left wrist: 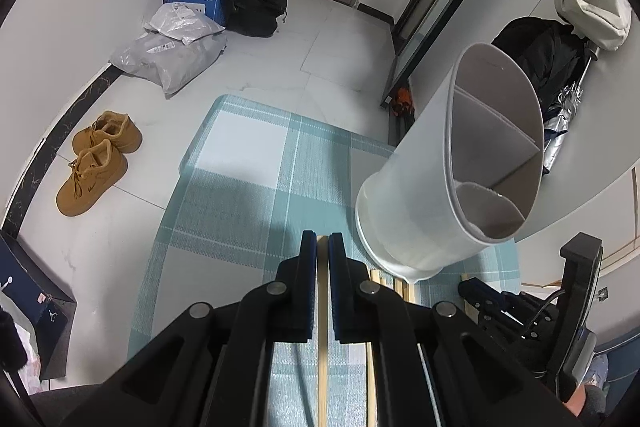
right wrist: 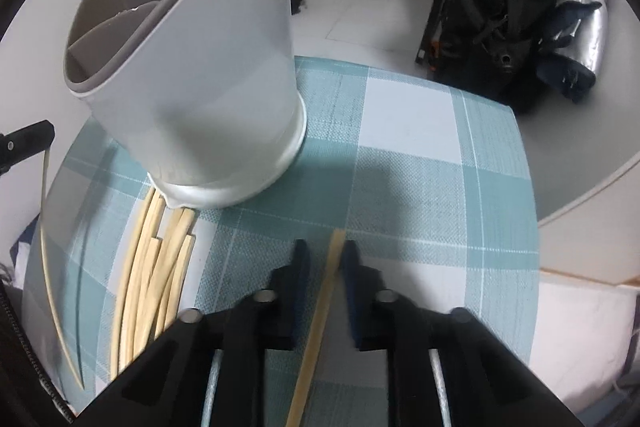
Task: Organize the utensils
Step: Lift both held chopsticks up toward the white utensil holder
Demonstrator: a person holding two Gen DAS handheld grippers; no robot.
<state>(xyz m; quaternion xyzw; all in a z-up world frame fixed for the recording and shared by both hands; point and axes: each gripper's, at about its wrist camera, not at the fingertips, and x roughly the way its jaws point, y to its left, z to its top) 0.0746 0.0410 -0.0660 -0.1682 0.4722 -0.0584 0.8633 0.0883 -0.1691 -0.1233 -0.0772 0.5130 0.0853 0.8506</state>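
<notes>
One chopstick (left wrist: 322, 291) is clamped in the left gripper (left wrist: 322, 247). Another chopstick (right wrist: 324, 291) lies between the half-open fingers of the right gripper (right wrist: 325, 255), apparently ungripped. The divided holder (left wrist: 460, 163) stands ahead-right of the left gripper; each stick should be tilted upright before being lowered into a compartment.

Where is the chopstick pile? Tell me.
In the right wrist view, the loose chopsticks lie lower left on the checked placemat, against the white utensil holder's base.
</notes>
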